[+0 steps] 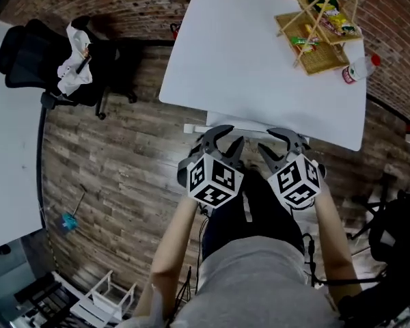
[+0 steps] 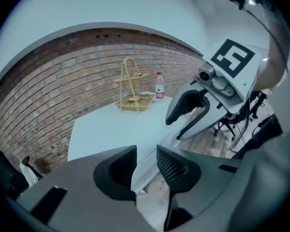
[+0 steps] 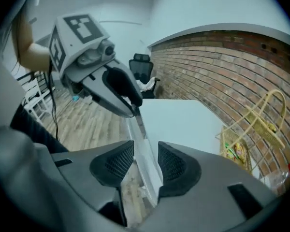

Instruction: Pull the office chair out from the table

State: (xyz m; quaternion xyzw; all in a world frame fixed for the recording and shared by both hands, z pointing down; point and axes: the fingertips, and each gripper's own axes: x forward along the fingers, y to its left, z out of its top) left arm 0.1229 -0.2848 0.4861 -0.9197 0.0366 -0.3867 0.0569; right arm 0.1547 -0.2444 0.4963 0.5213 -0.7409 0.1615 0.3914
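Observation:
A black office chair (image 1: 55,60) with a white cloth over its back stands at the far left, beside the edge of a second white table (image 1: 7,149); it shows small in the right gripper view (image 3: 143,67). My left gripper (image 1: 223,144) and right gripper (image 1: 281,147) hang side by side just short of the near edge of the white table (image 1: 260,67), far from that chair. Both sets of jaws stand apart with nothing between them. In the left gripper view (image 2: 146,166) and the right gripper view (image 3: 145,164) only the table edge and floor show through the gaps.
A wicker basket (image 1: 321,33) with snacks and a water bottle (image 1: 359,69) sit at the table's far right corner. Another dark chair base (image 1: 393,231) stands at the right. A white rack (image 1: 106,296) is at the lower left. Wooden floor lies between the tables.

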